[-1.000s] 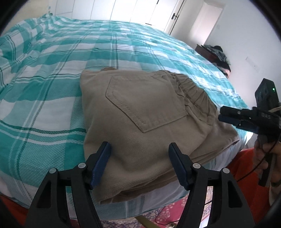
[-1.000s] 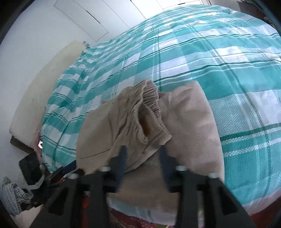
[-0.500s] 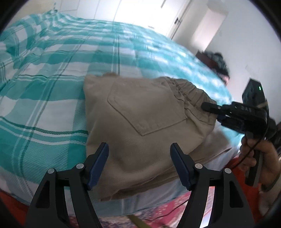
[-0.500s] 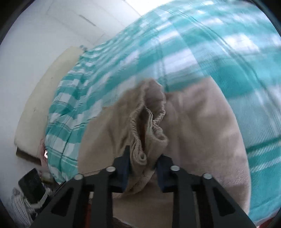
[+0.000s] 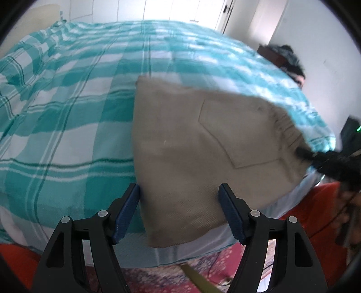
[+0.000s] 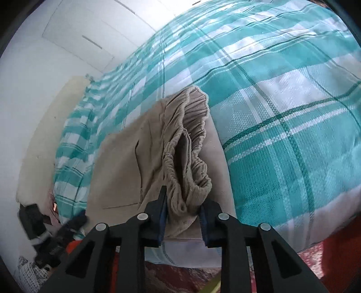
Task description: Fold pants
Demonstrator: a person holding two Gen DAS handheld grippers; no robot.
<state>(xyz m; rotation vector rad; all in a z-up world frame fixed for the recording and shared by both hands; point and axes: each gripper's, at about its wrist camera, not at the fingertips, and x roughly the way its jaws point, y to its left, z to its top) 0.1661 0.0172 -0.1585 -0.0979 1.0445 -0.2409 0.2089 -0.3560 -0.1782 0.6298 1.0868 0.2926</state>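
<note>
The folded tan pants (image 5: 203, 144) lie at the near edge of the bed, back pocket up. My left gripper (image 5: 180, 209) is open and straddles their near left corner without gripping. My right gripper (image 6: 183, 216) is shut on the bunched elastic waistband (image 6: 189, 157) at the pants' right end. It also shows in the left wrist view (image 5: 315, 157) as a dark blur at the waistband. The pants also fill the middle of the right wrist view (image 6: 126, 162).
A teal and white checked bedspread (image 5: 67, 108) covers the bed. White wardrobe doors (image 5: 185, 11) stand behind it. A dark dresser with clothes (image 5: 282, 56) is at the far right. A red patterned rug (image 5: 158, 279) lies below the bed edge.
My right gripper closed on the waistband and pulled it. The pants shifted right in the left wrist view, and my left gripper moved toward their left corner.
</note>
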